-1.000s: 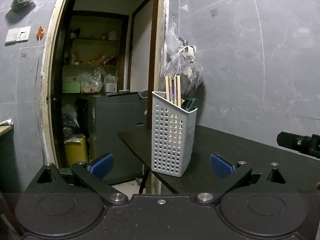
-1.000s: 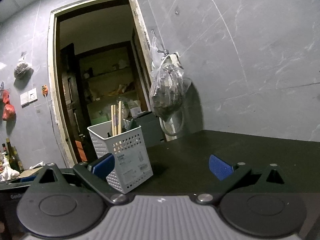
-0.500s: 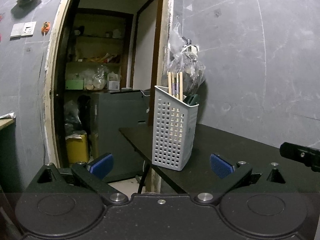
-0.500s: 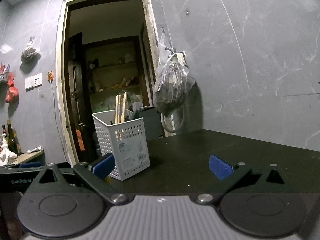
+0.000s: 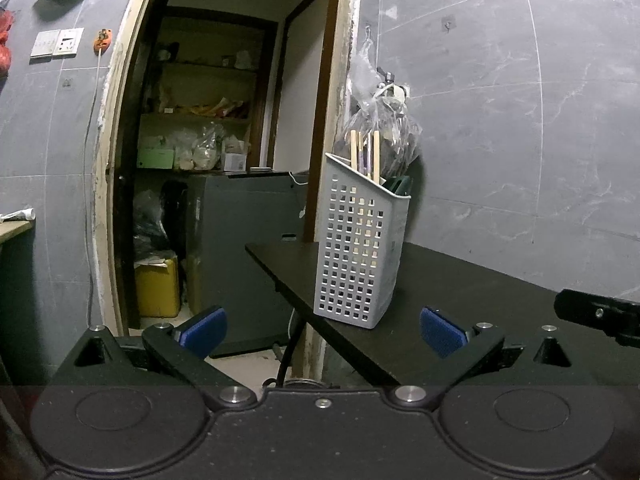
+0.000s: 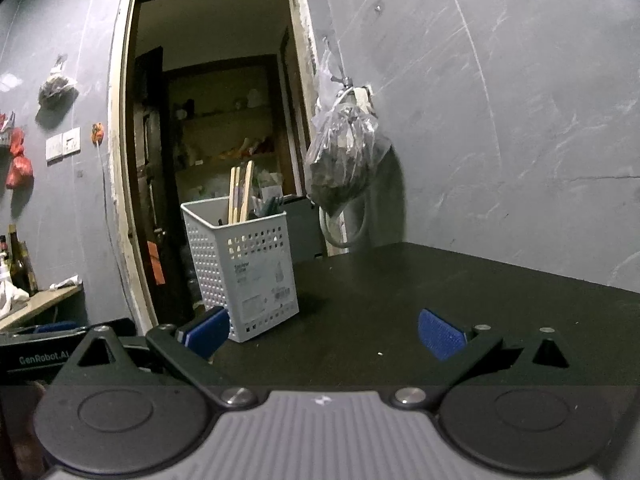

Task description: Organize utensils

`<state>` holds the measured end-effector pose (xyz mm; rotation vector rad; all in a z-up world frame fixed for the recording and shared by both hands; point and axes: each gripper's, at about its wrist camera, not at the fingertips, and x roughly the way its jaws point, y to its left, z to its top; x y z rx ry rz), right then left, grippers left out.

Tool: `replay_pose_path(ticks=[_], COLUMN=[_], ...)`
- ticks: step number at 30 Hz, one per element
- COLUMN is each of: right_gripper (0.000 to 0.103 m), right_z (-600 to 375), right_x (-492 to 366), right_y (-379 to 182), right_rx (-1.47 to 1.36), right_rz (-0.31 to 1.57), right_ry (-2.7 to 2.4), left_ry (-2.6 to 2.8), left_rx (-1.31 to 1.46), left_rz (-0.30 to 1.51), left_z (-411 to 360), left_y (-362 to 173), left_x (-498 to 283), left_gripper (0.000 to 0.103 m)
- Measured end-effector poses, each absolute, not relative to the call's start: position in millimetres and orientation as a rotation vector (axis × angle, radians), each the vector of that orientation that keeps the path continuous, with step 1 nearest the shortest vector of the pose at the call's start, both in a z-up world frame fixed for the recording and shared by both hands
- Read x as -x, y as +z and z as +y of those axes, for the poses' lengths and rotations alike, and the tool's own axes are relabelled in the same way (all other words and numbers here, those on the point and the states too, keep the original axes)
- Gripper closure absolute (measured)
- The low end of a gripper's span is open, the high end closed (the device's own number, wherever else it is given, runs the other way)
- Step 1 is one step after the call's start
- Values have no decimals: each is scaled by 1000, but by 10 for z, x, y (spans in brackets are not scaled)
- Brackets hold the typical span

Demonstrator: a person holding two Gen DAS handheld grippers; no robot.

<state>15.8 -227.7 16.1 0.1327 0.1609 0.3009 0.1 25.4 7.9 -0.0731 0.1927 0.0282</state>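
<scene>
The right gripper (image 6: 323,334) hung with its blue pads spread wide and nothing between them. On the dark desk (image 6: 440,292), far left, stood a white perforated basket (image 6: 244,268) holding upright wooden chopsticks (image 6: 240,190). A plastic bag (image 6: 340,160) hung on the wall behind.

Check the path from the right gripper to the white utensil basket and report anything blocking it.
Nothing visible blocks it. The right gripper has its jaws open and empty, and only bare black table lies between it and the white utensil basket, which stands upright ahead and left.
</scene>
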Motion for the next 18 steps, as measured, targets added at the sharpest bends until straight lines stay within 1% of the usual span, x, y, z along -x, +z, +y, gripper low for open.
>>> replay_pose_path(ticks=[18], right_gripper=[0], right_z=[-2241], right_x=[-195], right_y=[158], right_rx=[-116], right_rz=[177], right_ry=[308], left_ry=[11], left_rx=[57], left_rz=[200], left_z=[231], left_y=[35], left_x=[-52], left_gripper=[1])
